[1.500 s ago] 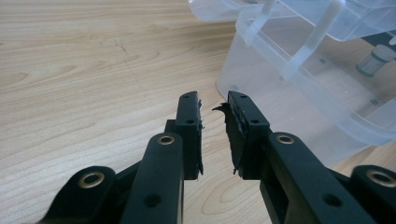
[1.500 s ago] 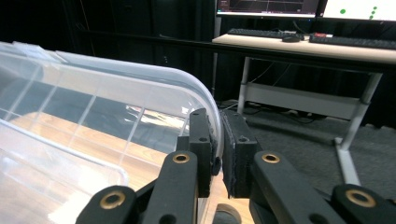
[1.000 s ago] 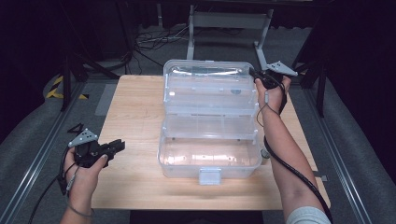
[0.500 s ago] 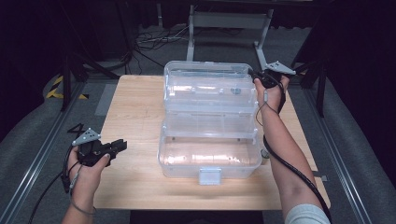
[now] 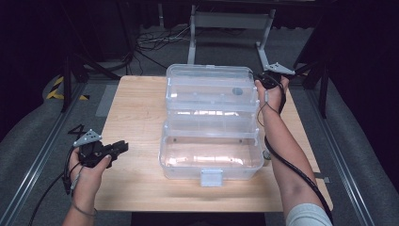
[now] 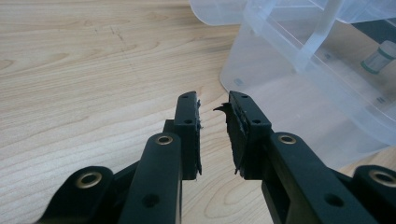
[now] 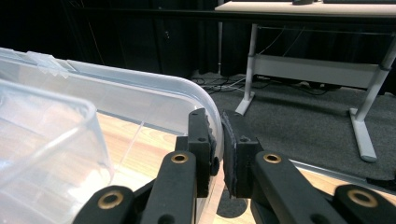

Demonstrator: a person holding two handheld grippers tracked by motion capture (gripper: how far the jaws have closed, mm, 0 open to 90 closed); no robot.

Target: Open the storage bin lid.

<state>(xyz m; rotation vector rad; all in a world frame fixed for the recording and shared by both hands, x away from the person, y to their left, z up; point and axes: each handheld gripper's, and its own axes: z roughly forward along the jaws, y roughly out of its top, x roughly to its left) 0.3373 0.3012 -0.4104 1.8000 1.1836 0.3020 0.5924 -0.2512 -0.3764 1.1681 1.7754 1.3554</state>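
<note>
We hold the right gripper at the far right corner of the clear plastic box, which stands opened out in tiers across the middle of the wooden table. In the right gripper view our jaws are clenched on the rounded rim of the box lid, one jaw inside the wall and one outside, the pads pressing on the thin plastic. The lid stands at the back of the box, and the stepped trays come down toward us to the deep front tub with its latch.

Our left gripper hangs over the near left part of the table, well apart from the box. In the left gripper view its jaws are released, with a narrow gap and nothing but bare wood between them. Ahead of them and to the right lies the curved corner of the front tub. Through the tub's clear wall we see a small white bottle with a green band, lying beyond the box.

Around the table lies grey carpet. A white table frame stands behind, with loose cables on the floor beside it. A yellow-and-black striped marking shows at the left. A black cable runs down along our right forearm.
</note>
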